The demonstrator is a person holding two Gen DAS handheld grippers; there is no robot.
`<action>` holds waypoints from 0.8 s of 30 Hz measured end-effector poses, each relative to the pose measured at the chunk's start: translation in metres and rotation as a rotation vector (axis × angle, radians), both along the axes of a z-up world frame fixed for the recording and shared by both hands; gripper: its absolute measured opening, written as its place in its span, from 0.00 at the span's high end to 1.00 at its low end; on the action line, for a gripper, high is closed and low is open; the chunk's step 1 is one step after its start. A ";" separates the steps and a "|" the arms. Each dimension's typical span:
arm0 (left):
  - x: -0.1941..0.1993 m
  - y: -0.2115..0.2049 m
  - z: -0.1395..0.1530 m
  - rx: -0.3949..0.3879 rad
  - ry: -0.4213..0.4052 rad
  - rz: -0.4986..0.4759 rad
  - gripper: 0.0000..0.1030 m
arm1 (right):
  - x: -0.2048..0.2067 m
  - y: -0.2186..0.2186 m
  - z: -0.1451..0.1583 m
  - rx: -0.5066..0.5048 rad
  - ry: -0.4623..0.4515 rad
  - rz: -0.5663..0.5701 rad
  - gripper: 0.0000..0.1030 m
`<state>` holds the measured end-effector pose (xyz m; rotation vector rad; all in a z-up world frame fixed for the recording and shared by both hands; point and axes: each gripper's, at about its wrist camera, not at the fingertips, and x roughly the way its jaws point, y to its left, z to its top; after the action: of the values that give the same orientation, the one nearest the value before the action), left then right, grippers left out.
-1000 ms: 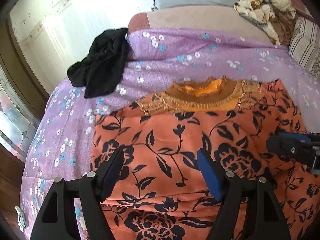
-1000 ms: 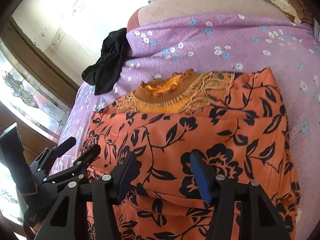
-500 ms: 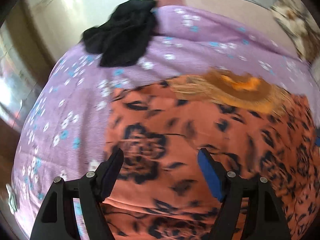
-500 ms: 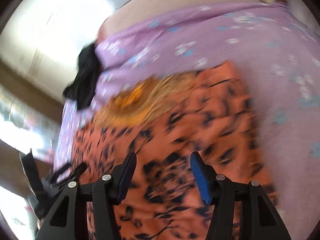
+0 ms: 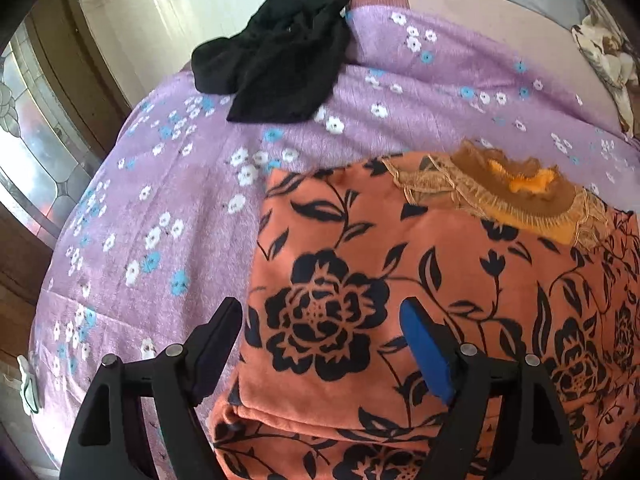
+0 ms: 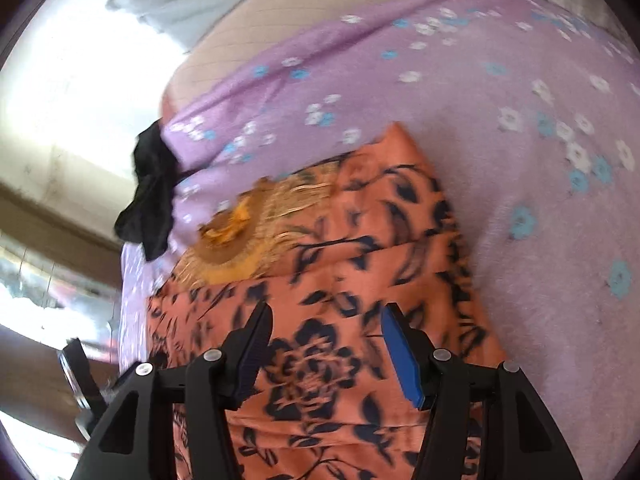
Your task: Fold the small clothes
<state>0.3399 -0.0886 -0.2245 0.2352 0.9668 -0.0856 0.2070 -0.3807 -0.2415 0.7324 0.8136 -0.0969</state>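
Orange floral garment [image 5: 440, 280] is lying folded on the purple flowered bed cover [image 5: 168, 208], its gold-trimmed neckline [image 5: 512, 196] at the far edge. Beyond the garment, a black cloth [image 5: 276, 68] is sitting crumpled. Left tongs [image 5: 322, 342] are widening over the garment's near left corner, gripping nothing. Right tongs [image 6: 326, 350] are hanging partly open above its right side, pads clear.

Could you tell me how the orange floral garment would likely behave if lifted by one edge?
The orange floral garment would probably droop limply; it lies in soft folds on the purple bedspread. Its stacked layers would likely slide apart, undoing the fold.
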 end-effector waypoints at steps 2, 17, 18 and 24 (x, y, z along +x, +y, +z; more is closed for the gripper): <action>0.003 0.001 -0.004 0.026 0.000 0.021 0.21 | 0.008 0.018 -0.001 -0.015 -0.009 0.038 0.41; -0.002 -0.002 -0.005 0.097 -0.021 0.001 0.21 | 0.027 0.142 -0.016 -0.295 0.106 0.500 0.52; -0.005 -0.003 0.001 0.085 -0.042 -0.009 0.21 | 0.025 0.140 -0.015 -0.256 0.107 0.517 0.52; -0.025 -0.030 0.012 0.017 -0.060 -0.120 0.21 | 0.022 0.089 0.006 -0.137 -0.018 0.354 0.53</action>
<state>0.3153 -0.1189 -0.2127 0.3095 0.8936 -0.1796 0.2288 -0.2920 -0.2356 0.4512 0.8986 0.1709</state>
